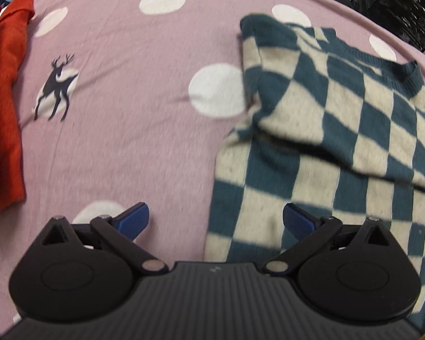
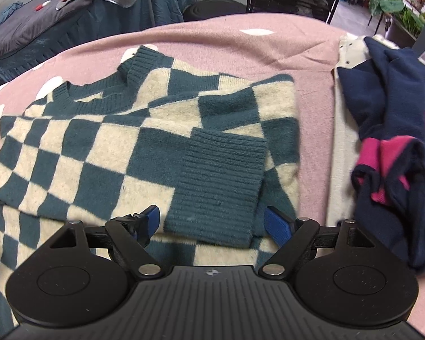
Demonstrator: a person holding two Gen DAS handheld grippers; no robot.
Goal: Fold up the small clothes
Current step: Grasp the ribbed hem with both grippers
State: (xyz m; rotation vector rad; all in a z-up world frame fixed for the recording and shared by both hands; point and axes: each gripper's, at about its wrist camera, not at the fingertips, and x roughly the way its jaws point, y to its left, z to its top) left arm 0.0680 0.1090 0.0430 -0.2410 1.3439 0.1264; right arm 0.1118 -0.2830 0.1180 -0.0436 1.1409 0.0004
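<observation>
Sweater (image 2: 144, 130) lies on the pink sheet (image 1: 133, 141), both sleeves folded in. Left gripper (image 1: 216, 221) and right gripper (image 2: 211, 222): jaws spread, empty. Risk: a shallow pinch at the hem takes one layer only, so the cuff (image 2: 215, 187) slides off and the fold skews.

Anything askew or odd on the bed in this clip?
Only the navy and pink garment, heaped crumpled at the right rather than folded. The checked sweater lies neatly with sleeves folded in; both tongs are open and empty.
</observation>
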